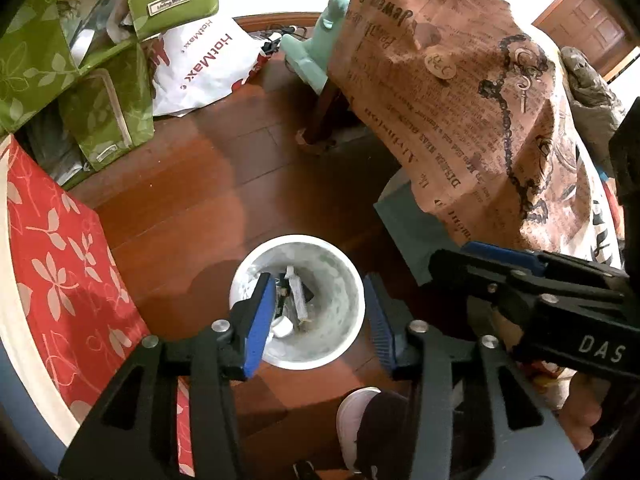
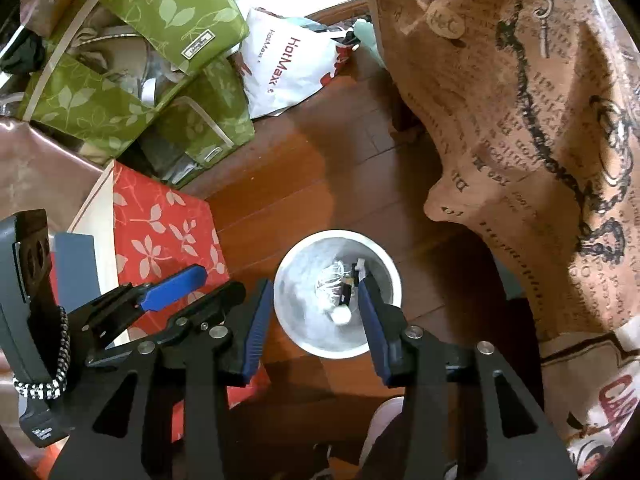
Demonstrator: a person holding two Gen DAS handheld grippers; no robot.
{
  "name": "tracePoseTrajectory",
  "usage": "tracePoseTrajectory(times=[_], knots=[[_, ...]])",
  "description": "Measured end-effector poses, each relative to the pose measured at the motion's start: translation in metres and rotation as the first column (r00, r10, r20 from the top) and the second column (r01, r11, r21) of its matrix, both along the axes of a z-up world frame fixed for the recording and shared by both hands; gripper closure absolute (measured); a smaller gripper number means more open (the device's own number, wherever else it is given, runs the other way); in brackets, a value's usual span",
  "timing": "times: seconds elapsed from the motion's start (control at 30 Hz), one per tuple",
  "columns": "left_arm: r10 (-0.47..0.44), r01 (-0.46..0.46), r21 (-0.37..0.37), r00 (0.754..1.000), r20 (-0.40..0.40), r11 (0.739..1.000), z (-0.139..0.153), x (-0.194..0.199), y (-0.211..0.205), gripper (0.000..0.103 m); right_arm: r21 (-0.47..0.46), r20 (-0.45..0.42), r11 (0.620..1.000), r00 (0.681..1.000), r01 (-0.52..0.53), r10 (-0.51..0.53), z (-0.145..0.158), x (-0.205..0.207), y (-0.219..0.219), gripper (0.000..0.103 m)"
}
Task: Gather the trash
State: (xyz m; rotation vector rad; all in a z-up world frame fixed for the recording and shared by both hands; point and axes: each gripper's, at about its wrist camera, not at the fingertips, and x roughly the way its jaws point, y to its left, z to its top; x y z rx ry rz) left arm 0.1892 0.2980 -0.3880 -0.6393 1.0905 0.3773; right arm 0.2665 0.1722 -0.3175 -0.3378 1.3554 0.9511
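A white round trash bin [image 1: 344,280] stands on the wooden floor, seen from above in both views [image 2: 296,308]. Trash [image 1: 294,300] lies at its bottom: wrappers, a white cap and crumpled pieces [image 2: 338,292]. My left gripper [image 1: 318,320] is open and empty, held right over the bin's mouth. My right gripper [image 2: 312,316] is open and empty too, above the bin's left half. The right gripper also shows at the right edge of the left wrist view [image 1: 500,264], and the left gripper shows at the left of the right wrist view [image 2: 192,292].
A brown printed tablecloth [image 1: 460,112] hangs close on the right. A red leaf-pattern box [image 1: 60,272] sits on the left, green fabric boxes [image 1: 60,72] and a white HotMax bag [image 1: 204,68] behind it. A shoe [image 1: 356,420] shows near the bin.
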Motion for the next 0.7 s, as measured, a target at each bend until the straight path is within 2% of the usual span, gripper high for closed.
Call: tracePoseTrajectory(times=[0.2, 0.37, 0.5, 0.7], knots=[[-0.016, 0.016, 0.014, 1.000, 0.018, 1.000, 0.019, -0.003, -0.008, 0.058, 0.012, 0.112, 1.000, 0.994, -0.020, 0.018, 0.026, -0.007, -0.012, 0.063], [-0.031, 0.028, 0.043, 0.997, 0.069, 0.999, 0.056, -0.013, -0.016, 0.058, 0.047, 0.207, 0.999, 0.978, -0.024, 0.014, 0.063, -0.015, -0.030, 0.063], [-0.052, 0.040, 0.096, 0.991, 0.123, 0.995, 0.100, -0.024, -0.027, 0.058, 0.103, 0.296, 0.995, 0.955, -0.016, -0.015, 0.106, -0.027, -0.053, 0.063], [-0.103, 0.049, 0.224, 0.966, 0.237, 0.973, 0.188, -0.045, -0.064, 0.058, 0.205, 0.405, 0.979, 0.908, 0.018, -0.102, 0.173, -0.049, -0.097, 0.063]])
